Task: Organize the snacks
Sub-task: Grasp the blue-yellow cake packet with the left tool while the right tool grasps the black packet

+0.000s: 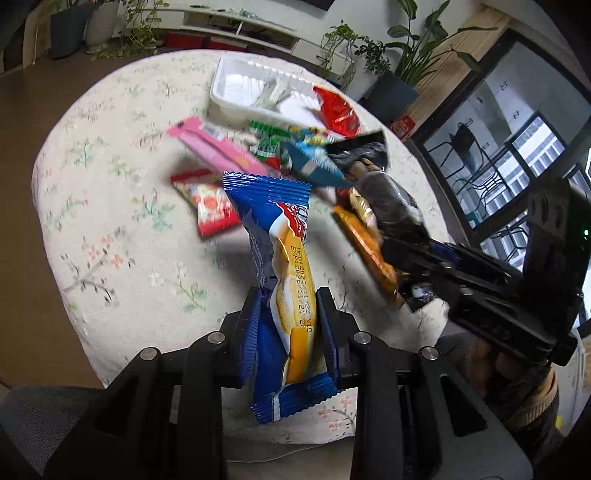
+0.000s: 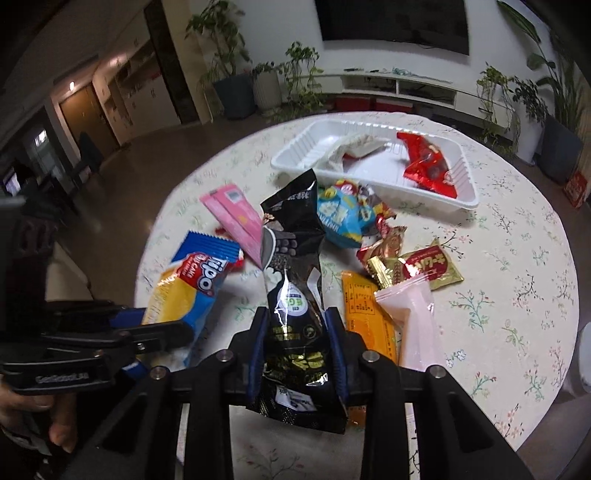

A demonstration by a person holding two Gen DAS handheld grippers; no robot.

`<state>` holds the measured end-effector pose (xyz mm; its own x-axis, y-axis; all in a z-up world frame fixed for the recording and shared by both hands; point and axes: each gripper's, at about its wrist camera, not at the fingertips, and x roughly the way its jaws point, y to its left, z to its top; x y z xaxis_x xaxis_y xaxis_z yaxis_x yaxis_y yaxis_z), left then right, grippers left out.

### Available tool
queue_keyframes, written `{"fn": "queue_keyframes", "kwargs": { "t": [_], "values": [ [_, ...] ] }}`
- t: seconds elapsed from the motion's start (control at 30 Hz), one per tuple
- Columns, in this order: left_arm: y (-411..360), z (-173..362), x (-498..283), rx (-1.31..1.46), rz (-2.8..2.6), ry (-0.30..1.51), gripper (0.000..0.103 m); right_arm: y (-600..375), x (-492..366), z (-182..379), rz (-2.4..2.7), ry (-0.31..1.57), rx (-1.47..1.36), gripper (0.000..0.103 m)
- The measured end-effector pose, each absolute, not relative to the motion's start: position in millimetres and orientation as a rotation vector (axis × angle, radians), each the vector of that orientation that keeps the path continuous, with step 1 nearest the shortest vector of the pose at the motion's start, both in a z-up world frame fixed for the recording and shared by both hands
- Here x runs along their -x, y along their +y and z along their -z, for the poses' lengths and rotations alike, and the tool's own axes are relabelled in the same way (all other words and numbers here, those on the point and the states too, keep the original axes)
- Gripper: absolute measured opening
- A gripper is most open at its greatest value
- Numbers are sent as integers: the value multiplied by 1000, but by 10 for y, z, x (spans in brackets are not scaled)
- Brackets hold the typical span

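Round floral desk (image 2: 517,258): white tray (image 2: 467,184) far, two snacks inside, most loose nearby; left tongs (image 1: 288,325) clamping blue cake packet (image 1: 284,280), right tongs (image 2: 297,347) clamping black packet (image 2: 291,280), both aloft.

I see a round table (image 2: 517,258) under a pale floral cloth (image 1: 110,229). Beyond its far edge a low white media shelf (image 2: 406,88) runs along the wall, with red boxes (image 2: 373,103) beneath it. A dark screen (image 2: 391,22) hangs above the shelf. Potted plants (image 2: 236,74) stand at the shelf's left end in the right wrist view; more plants (image 2: 550,110) crowd its right end. In the left wrist view I note a black-framed window (image 1: 517,155) off the table's right edge, and a wooden post (image 1: 454,62) beside it. A small red carton (image 2: 576,188) sits on the floor off the table's right edge. Brown floor (image 1: 22,147) lies to the left.
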<state>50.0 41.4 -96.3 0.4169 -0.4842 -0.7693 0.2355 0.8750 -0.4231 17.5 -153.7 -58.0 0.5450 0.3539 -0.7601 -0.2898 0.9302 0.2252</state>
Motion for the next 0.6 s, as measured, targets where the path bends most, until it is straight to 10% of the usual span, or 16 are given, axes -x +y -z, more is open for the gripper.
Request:
{"fn": "queue_keyframes", "kwargs": {
  "t": [0.2, 0.27, 0.6],
  "values": [
    [452, 727, -687, 275, 469, 1002, 28, -1955, -190, 361, -343, 869, -193, 28],
    [462, 653, -780, 275, 472, 986, 28, -2099, -221, 279, -324, 848, -221, 2],
    [366, 778, -886, 240, 453, 1018, 28, -2096, -241, 588, -305, 1013, -131, 8]
  ]
}}
